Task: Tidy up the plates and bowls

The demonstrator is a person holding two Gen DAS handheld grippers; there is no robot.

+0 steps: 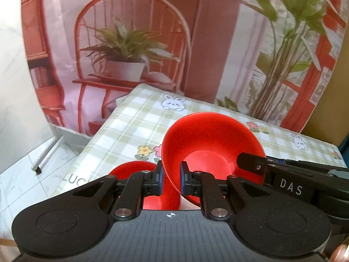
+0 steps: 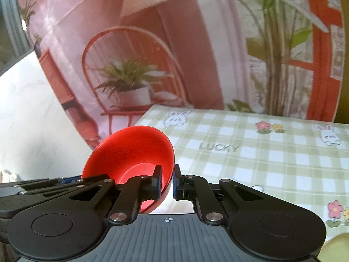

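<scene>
green checked tablecloth with bunnies and flowers, printed backdrop, white floor tiles

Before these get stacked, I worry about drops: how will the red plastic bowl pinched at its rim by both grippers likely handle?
The red plastic bowl likely stays stiff: its rim shows no bend where the left gripper and right gripper pinch it. It looks thin-walled, probably light. Its glossy surface may slip, since it hangs tilted from narrow pads.
</scene>
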